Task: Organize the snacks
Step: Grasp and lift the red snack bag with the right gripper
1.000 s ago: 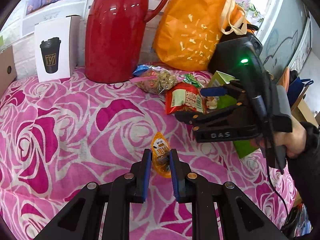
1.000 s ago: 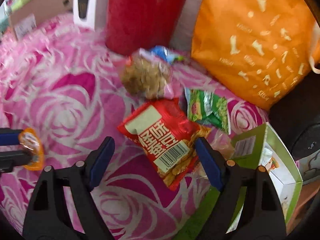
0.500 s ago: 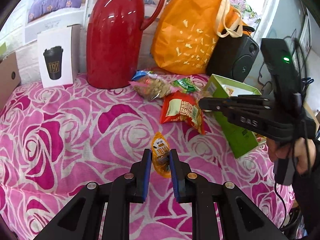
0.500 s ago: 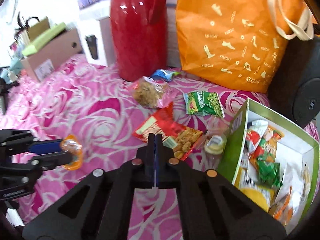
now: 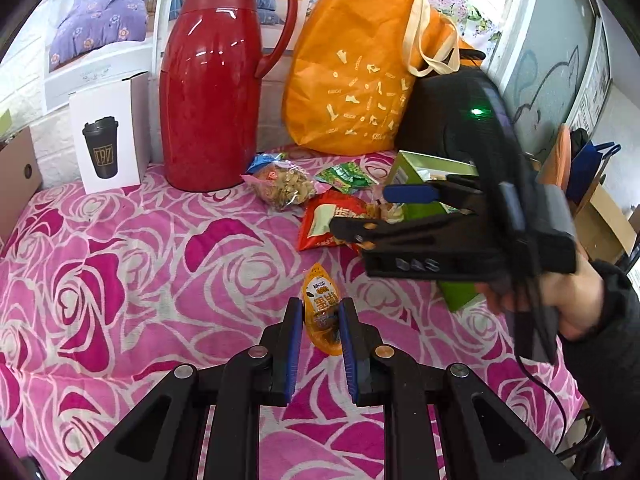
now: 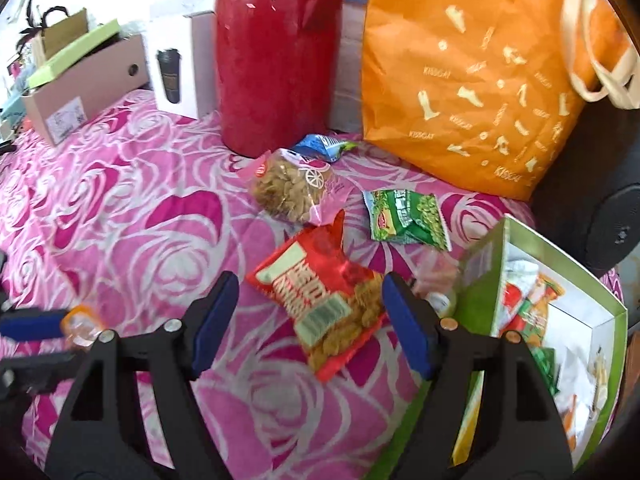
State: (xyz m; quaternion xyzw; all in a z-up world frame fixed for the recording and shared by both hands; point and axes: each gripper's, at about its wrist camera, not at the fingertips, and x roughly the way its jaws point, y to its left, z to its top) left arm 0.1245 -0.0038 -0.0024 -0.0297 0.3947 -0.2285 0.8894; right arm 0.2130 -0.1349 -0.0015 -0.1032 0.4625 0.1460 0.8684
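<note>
A small orange snack packet [image 5: 320, 308] sits between the blue pads of my left gripper [image 5: 320, 332], which is shut on it just over the rose-patterned cloth. It also shows at the left edge as the orange packet [image 6: 80, 324]. My right gripper [image 6: 310, 320] is open, one finger on each side of a red snack packet [image 6: 320, 304] that lies flat. From the left, the right gripper [image 5: 372, 212] hangs over the red packet [image 5: 324, 220]. A green box [image 6: 480, 264] holding several snacks stands open just right of it.
A peanut bag [image 6: 288, 192], a green pea packet [image 6: 404, 220], a blue packet [image 6: 320, 146] and a small clear cup [image 6: 436, 280] lie loose nearby. Behind stand a red thermos [image 5: 212, 100], an orange bag [image 5: 360, 80], a white cup box [image 5: 108, 140] and a black speaker [image 6: 600, 220].
The right gripper, open at first, was shut and pulled back half a second ago. It is now open again, close over the red packet. The left gripper still holds the orange packet.
</note>
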